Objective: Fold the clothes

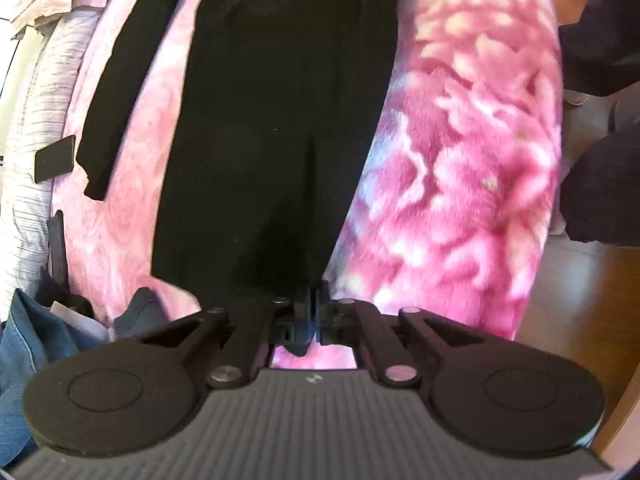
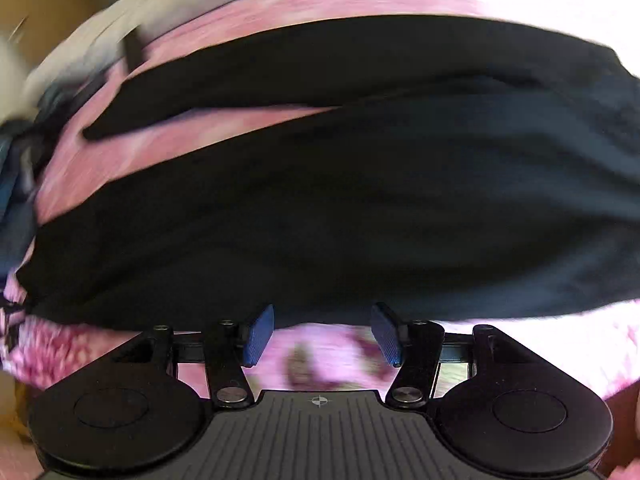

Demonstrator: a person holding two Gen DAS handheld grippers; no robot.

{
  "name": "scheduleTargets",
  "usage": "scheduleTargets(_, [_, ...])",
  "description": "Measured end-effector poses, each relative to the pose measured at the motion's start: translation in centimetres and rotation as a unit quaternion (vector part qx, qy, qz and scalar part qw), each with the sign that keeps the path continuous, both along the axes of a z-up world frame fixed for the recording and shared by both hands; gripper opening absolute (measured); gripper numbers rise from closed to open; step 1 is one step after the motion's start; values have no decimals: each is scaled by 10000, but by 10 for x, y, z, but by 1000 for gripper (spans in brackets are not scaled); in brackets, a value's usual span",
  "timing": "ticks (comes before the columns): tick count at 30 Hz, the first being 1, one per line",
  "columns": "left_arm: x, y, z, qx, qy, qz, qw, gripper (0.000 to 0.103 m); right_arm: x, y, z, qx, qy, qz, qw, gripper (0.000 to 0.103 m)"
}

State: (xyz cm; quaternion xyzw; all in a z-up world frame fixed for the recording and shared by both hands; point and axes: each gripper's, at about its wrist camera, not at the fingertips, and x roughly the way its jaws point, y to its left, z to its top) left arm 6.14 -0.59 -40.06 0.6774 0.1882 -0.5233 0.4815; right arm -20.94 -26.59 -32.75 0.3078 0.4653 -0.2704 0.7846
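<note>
A black long-sleeved garment [image 1: 272,128] lies spread flat on a pink flowered fleece blanket [image 1: 460,168], one sleeve [image 1: 116,92] stretched out at the left. My left gripper [image 1: 313,300] is shut, its fingertips pinched together right at the garment's near hem, where black cloth runs into them. In the blurred right wrist view the same black garment [image 2: 340,200] fills the middle. My right gripper [image 2: 322,334] stands open just short of the garment's near edge, over the pink blanket [image 2: 320,356]. Nothing lies between its blue pads [image 2: 260,334].
Blue jeans [image 1: 28,344] are heaped at the blanket's left edge, beside white striped bedding [image 1: 32,140] and a small flat black object [image 1: 54,158]. Wooden floor [image 1: 580,320] and dark shapes [image 1: 604,200] lie past the blanket's right edge.
</note>
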Motion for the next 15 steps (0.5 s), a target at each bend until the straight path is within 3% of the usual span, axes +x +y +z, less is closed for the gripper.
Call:
scheduleTargets(3, [3,10,23,-10,147,140,9998,0,21,9,6,-35,-3,254,9997,58])
scheduleTargets(5, [-1,13,21,128,259,231,9993,0,31,13,6,27,27,353,9994,58])
scheduleTargets(10, [-10,18,13,535,548,459,9960,2,39,11,-3,466,245,76,9986,58])
scheduleTargets(15, [2,26,37,528,658,540,9950,9,31,3,8,518,246,-347,9978,58])
